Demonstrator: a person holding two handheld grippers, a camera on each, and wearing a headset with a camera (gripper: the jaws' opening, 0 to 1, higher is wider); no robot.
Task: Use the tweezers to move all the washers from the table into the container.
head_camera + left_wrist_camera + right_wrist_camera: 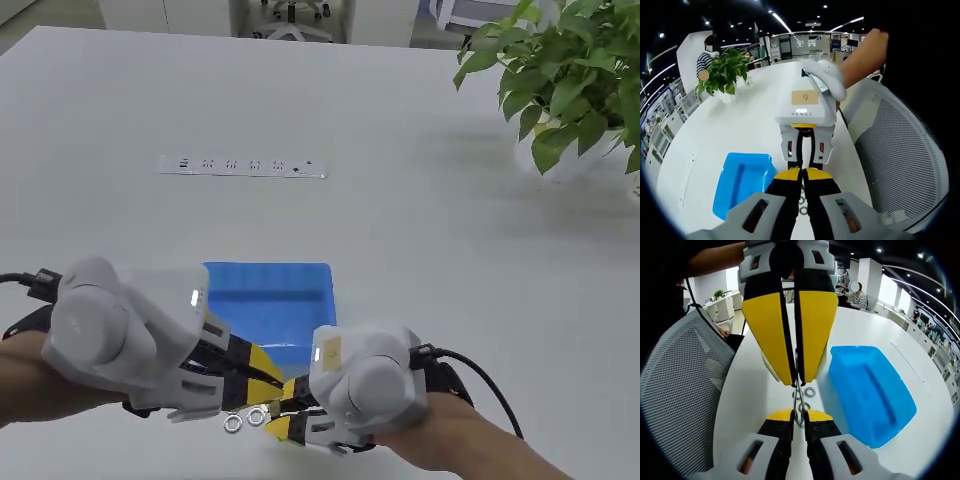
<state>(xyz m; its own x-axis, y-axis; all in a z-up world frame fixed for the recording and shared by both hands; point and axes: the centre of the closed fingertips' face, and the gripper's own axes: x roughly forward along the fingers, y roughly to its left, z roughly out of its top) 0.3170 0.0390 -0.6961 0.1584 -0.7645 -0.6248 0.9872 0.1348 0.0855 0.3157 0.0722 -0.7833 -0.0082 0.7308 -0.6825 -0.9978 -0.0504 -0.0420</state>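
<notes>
A small cluster of steel washers (pixel 257 414) lies on the white counter (pixel 420 250), just beside the near edge of the blue container (pixel 270 305) and directly under the spot where two hand-held grippers meet nose to nose. None of the washers can be seen inside the container. In the right gripper view, a thin strip of bright metal, apparently the tweezers (pixel 797 382), runs from between the yellow-padded tips of the left claw (pixel 802 172) down into the right claw (pixel 799 415). Both claws are pressed together on that strip, with only a sliver of gap between their pads (the tweezers' tips are too fine to make out among the washers). In the head view the left gripper comes in from the left and the right one from lower right, each in a person's hand, with black cables trailing from both. Farther out on the counter, a white power strip (pixel 243 166) lies flat well beyond the container, and a leafy potted plant (pixel 570 70) stands at the far right corner. A grey mesh chair back (pixel 895 150) stands beside the counter's near side.
</notes>
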